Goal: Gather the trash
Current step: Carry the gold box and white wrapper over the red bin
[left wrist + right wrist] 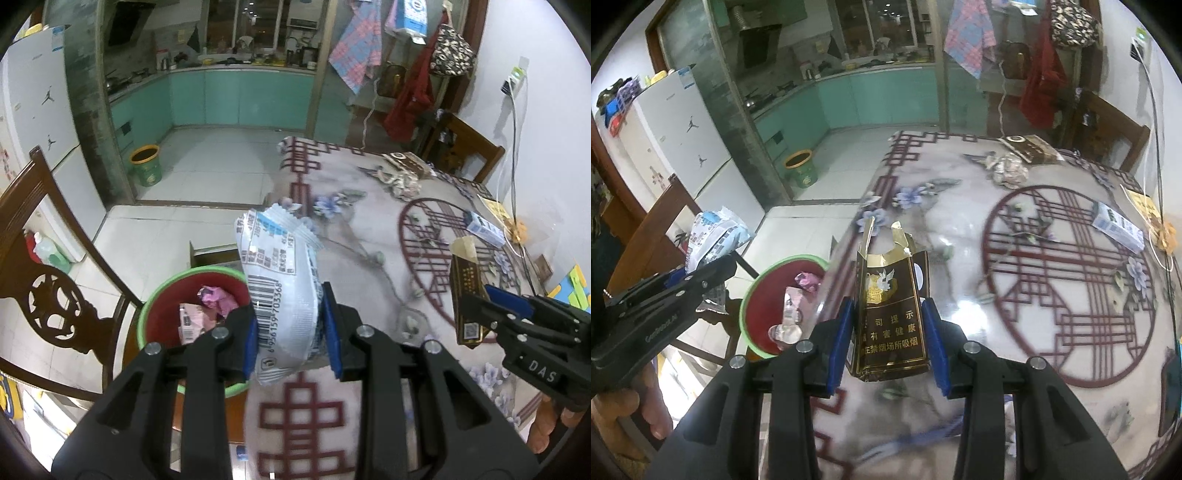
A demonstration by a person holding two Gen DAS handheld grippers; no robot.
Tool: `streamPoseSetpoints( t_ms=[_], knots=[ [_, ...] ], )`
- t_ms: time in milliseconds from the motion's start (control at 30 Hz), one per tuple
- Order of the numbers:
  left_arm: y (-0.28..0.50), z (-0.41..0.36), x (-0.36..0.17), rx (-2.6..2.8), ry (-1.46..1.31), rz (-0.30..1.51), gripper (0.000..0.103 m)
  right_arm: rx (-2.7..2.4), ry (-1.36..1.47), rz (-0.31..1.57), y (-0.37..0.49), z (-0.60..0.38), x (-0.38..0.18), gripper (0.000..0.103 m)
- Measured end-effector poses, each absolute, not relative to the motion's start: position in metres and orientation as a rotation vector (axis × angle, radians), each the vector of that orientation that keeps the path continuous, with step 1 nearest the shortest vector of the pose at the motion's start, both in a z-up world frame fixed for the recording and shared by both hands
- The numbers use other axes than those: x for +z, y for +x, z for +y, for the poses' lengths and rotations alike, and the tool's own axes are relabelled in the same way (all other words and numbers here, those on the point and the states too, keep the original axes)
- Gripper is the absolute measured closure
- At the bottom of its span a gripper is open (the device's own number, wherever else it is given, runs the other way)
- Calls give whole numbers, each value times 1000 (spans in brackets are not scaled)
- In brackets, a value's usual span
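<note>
While the left gripper (290, 328) clamps a wrapper (277, 280) and the right gripper (892, 332) an empty cigarette pack (892, 317), both await dropping into the bin (192, 284) at ten o'clock.

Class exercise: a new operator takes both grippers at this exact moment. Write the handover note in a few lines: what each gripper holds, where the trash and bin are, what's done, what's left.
Left gripper: shut on the white-blue wrapper, near the bin.
Right gripper: shut on the torn brown cigarette pack, above the table.
Bin sits beside the table's edge; pink wrappers already lie in it.
Left to do: drop both held items in. A small white-blue box and a crumpled wad remain on the table, possibly trash too.
</note>
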State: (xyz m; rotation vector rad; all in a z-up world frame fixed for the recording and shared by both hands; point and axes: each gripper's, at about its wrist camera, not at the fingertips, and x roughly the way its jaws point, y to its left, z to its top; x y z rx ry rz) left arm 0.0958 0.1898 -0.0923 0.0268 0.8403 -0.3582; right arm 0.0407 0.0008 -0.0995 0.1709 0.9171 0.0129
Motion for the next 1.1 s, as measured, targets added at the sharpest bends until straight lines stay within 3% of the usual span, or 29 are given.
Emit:
streamPoseSetpoints(
  t_ms=[1100],
  knots=[
    [143,327,-132,-132,-115,929,74,231,-10,1026,120,134,-126,66]
  ],
)
